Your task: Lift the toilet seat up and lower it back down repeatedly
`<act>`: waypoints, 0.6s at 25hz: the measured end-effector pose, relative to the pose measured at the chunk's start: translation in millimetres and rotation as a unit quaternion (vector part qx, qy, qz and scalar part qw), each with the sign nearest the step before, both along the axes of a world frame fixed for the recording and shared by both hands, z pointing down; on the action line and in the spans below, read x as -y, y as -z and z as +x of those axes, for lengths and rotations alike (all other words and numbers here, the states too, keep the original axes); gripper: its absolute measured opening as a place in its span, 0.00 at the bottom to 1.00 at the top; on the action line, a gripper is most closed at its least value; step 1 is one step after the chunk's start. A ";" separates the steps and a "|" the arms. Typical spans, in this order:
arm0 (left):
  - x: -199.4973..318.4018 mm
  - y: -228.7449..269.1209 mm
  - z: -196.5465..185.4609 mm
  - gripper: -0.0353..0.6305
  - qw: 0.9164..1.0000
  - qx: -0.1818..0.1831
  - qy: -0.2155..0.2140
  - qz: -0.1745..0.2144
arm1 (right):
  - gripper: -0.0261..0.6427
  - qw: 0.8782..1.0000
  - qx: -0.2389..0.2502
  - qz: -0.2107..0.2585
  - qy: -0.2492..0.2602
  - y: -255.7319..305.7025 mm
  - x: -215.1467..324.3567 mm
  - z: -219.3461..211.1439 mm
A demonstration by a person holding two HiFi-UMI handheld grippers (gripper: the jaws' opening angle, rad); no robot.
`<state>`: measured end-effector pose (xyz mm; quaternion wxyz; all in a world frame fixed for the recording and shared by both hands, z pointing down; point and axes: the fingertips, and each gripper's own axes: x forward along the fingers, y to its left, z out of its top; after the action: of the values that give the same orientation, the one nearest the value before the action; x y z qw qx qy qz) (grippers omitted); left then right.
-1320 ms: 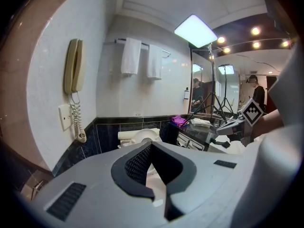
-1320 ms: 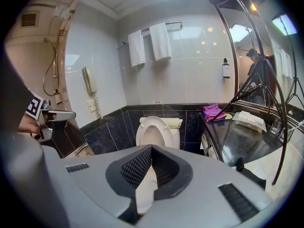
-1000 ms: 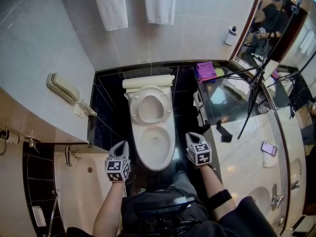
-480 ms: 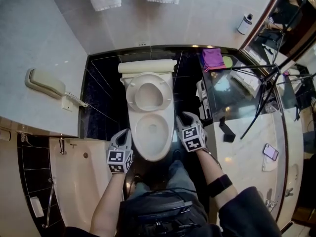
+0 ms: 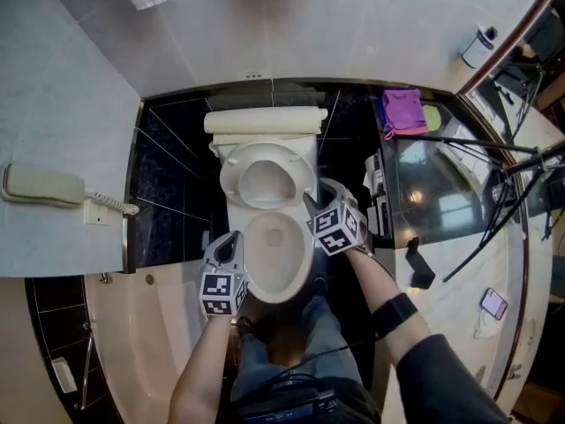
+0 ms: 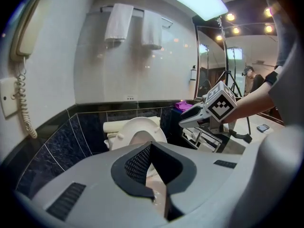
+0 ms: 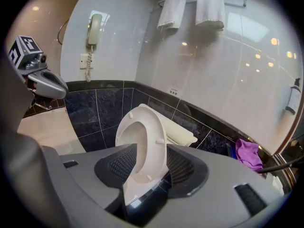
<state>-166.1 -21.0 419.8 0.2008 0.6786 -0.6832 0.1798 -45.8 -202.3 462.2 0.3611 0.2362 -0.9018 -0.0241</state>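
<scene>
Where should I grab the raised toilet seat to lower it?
Probably the ring's thin side rim on your right, well up from its base, coming from the front right with one tool jaw through the opening. The toilet seat stands upright against the tank, so that rim faces you edge-on, and the height gives leverage.

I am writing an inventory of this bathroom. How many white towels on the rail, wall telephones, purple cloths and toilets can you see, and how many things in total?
white towels on the rail: 2
wall telephone: 1
purple cloth: 1
toilet: 1
Total: 5
</scene>
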 end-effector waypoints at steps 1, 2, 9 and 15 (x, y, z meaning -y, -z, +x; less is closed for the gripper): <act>7.4 -6.8 -2.6 0.05 1.000 0.000 0.003 -0.002 | 0.37 1.000 -0.003 0.001 0.005 -6.8 10.7 -7.8; 14.4 -13.3 -5.2 0.05 1.000 0.000 0.006 -0.004 | 0.37 1.000 -0.007 0.002 0.011 -13.0 20.9 -15.8; 53.3 -48.8 -15.6 0.05 0.999 -0.002 0.034 -0.013 | 0.37 0.998 -0.022 0.017 0.054 -55.7 68.0 -67.0; 70.6 -69.4 -15.3 0.05 0.999 -0.007 0.052 -0.017 | 0.36 0.996 -0.027 0.039 0.075 -67.7 89.0 -97.7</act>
<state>-181.4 -91.5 489.2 0.2258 0.6401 -0.7129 0.1763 -143.5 -291.3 529.9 0.3726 0.1808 -0.9055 -0.0925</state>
